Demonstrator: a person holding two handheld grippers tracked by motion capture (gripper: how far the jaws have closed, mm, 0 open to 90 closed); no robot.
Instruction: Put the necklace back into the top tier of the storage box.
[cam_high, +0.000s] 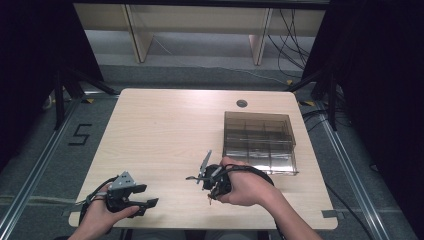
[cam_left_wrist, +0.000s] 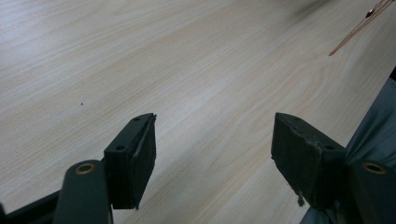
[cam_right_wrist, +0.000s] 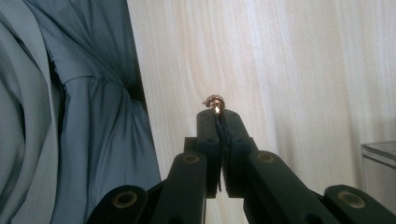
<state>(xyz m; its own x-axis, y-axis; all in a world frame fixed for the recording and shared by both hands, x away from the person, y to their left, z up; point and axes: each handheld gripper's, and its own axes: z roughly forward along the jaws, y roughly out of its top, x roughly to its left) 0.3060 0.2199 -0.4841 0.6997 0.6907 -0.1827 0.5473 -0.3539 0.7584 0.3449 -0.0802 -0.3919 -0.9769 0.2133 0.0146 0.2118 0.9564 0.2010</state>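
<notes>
R gripper fingers clamped on small coppery bit, held above desk near front edge. Box lies just beyond, R side, so R hand nearer. L gripper fingers apart, empty, near desk's front-L corner.

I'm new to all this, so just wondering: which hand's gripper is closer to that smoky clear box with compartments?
The right. The right gripper sits just off the near left corner of the compartment box, jaws pinched on a small shiny object. The left gripper rests far off at the table's near left corner.
</notes>
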